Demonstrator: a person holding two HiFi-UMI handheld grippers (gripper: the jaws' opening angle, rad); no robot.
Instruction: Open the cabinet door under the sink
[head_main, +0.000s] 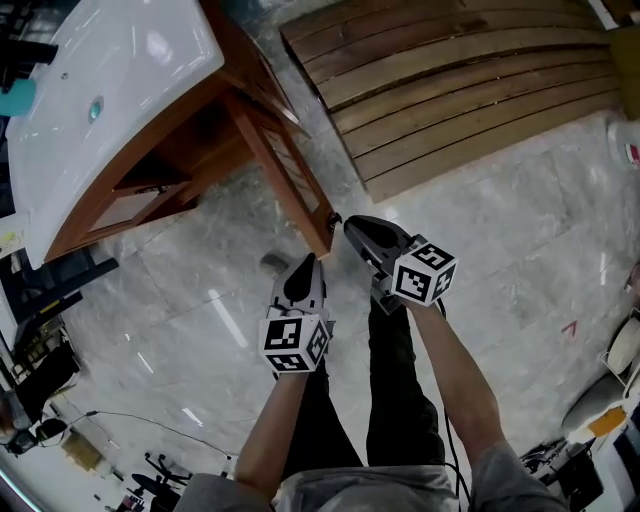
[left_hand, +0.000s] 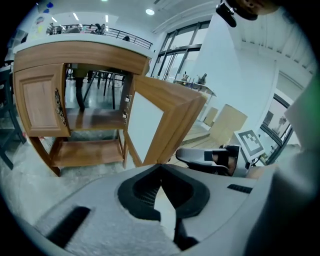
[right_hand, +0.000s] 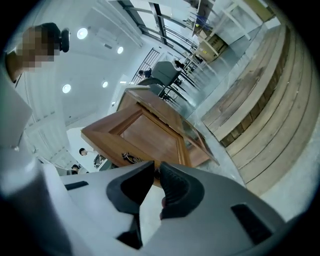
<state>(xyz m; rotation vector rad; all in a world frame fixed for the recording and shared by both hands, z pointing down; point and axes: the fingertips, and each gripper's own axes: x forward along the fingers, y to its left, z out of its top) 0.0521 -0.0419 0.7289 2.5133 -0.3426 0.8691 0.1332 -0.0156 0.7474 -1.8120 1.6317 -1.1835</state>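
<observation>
While the left claw (left_hand: 161, 166) sits closed and empty, the right claw (right_hand: 157, 166) pinches the cabinet door handle (right_hand: 128, 159).

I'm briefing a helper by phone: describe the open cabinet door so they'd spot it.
Find the wooden vanity under the white sink. Its open door stands out wide, handle pinched by the right hand-held gripper; the neighbouring door sits shut.

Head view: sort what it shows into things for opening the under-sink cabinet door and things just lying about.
For the job:
- cabinet door, swung open
- right gripper, at its free edge
- cabinet under the sink

Lying about:
- wooden slat platform
- teal item at the sink's edge
- left gripper, shut and empty
</observation>
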